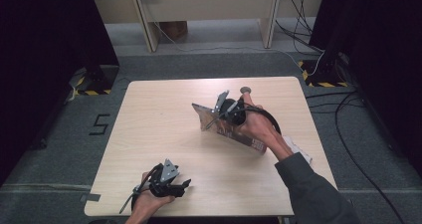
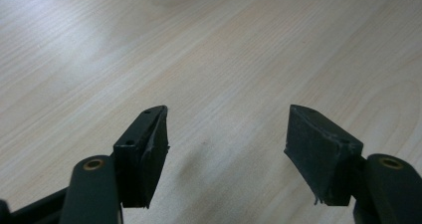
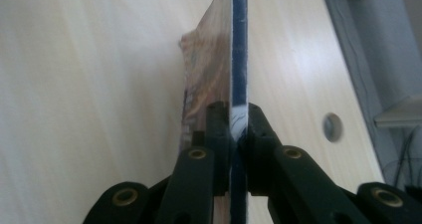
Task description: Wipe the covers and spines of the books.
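- Clamping a thin book edge-on, the right tool holds it tilted above the desk
- Resting near the desk's front edge, the left tool stands released, nothing between its jaws

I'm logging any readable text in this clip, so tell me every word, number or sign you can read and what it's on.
"5": black mark on the grey floor, left of the table.
Print on the cover of the thin book, clamped in the right gripper: too blurred to read.
Yellow-and-black hazard stripes on the floor bear no words.
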`<state>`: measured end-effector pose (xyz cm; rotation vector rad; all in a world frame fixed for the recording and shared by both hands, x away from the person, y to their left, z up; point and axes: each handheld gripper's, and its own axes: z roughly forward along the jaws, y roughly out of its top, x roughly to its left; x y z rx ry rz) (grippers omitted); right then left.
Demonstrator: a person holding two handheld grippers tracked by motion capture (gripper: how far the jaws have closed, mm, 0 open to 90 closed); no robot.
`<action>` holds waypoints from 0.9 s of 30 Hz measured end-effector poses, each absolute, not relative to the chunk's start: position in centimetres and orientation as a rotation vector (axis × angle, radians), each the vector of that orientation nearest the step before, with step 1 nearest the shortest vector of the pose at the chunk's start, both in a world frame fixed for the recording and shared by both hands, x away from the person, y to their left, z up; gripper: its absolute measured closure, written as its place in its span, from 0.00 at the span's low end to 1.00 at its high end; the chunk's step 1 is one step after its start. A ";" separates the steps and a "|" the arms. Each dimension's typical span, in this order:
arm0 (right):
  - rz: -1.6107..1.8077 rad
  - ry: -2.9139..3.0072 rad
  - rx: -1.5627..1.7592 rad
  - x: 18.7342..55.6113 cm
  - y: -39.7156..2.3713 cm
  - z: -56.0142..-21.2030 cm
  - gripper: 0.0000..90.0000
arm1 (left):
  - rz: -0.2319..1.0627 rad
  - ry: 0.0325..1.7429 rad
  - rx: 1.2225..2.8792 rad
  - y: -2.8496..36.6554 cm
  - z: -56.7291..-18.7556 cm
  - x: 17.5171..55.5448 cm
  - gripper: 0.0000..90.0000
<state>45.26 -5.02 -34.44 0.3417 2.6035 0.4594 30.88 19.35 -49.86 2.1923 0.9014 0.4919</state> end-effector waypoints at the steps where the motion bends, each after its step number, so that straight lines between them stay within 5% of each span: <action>1: 0.473 2.614 0.346 45.0 -4.9 -34.5 0.94 | 0.489 0.898 2.198 19.3 -49.9 30.8 0.36; 27: 0.542 2.824 0.205 39.9 -3.8 -37.7 0.93 | 0.534 0.998 2.164 21.4 -49.6 32.0 0.35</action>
